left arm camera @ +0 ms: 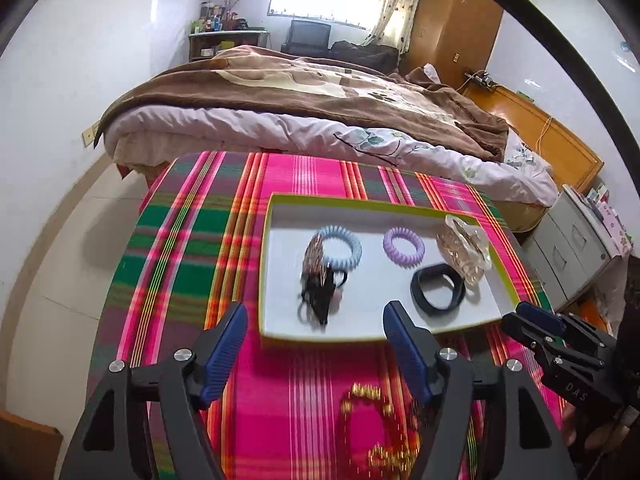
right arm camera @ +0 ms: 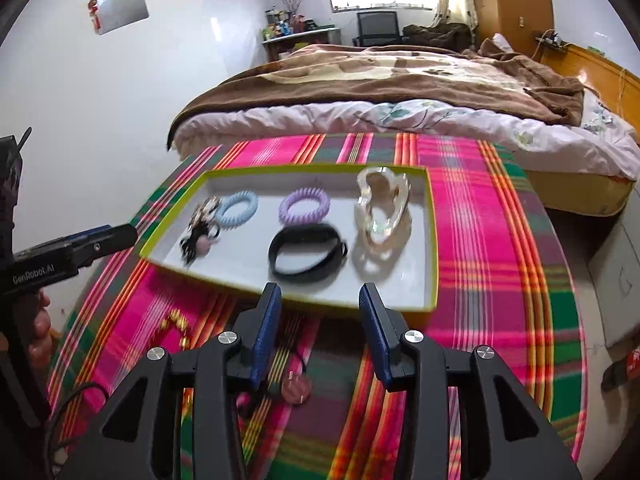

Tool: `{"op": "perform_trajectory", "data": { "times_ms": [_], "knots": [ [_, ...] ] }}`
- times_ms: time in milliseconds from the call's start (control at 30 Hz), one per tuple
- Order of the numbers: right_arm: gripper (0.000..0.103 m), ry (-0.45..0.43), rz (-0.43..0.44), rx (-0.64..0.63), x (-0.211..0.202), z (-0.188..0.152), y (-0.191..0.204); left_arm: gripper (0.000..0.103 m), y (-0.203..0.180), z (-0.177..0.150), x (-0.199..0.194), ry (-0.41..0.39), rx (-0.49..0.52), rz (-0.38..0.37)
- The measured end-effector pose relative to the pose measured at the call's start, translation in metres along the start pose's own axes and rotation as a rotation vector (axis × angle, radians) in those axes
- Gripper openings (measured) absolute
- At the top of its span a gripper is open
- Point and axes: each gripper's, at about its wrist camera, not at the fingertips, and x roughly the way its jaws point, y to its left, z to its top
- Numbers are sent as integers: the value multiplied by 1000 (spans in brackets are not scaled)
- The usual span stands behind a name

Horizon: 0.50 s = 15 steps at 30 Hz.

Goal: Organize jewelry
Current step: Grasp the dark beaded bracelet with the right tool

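Two coil hair ties [right arm camera: 240, 209], one tray [right arm camera: 431, 240].

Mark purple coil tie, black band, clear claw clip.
purple coil tie [right arm camera: 304, 205], right wrist view, near coil
black band [right arm camera: 306, 254], right wrist view, top edge
clear claw clip [right arm camera: 380, 208], right wrist view, middle

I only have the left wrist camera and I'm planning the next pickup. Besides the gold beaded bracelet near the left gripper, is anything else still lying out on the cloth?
Observer: Yes. A hair tie with a pink bead lies on the plaid cloth, outside the tray, beneath the right gripper.
Operator: Is that gripper carrying anything?
Observer: No. Its jaws stand open with nothing between them.
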Motion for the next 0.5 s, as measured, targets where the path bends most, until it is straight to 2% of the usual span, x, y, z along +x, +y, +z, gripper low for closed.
{"op": "perform_trajectory", "data": {
  "times_ms": [133,267,500],
  "knots": [
    [42,23,48,-9,2,-12,5,70,6,-16,-9,2,-25,-5],
    [42,61,112,-69,10,-19,24,71,12,-32,-14,15,-51,-12],
    [42,101,126,-156,25,-31,49,71,25,-52,-18,37,-87,-5]
  ]
}}
